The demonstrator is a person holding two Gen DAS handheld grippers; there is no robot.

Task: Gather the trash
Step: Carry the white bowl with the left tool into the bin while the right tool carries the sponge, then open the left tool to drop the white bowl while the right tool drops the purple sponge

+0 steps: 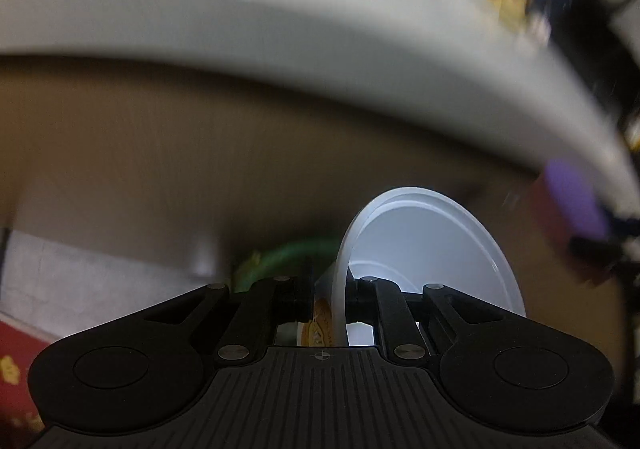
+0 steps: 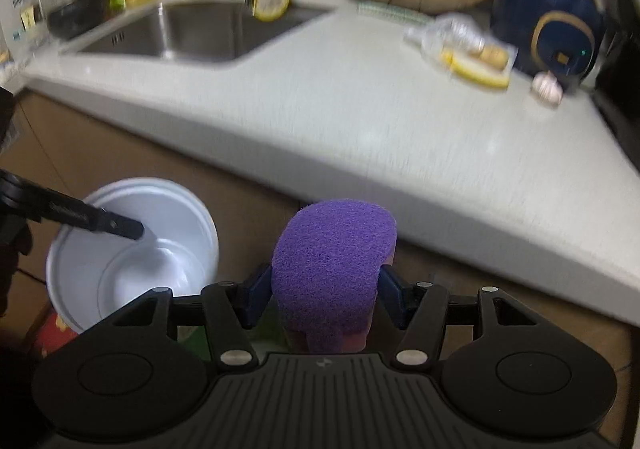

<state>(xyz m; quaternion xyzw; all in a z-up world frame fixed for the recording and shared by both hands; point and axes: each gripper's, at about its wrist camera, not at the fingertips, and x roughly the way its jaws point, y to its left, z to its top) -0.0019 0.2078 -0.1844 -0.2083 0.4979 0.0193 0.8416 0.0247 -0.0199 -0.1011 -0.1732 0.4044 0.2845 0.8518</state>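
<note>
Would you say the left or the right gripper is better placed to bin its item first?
Probably the left: the left gripper pinches the white bowl's rim below the counter edge. The right gripper holds the purple sponge there too.

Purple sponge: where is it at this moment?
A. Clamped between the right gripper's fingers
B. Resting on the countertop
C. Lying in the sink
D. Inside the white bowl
A: the purple sponge sits squeezed between the right gripper fingers, below the countertop edge.
</note>
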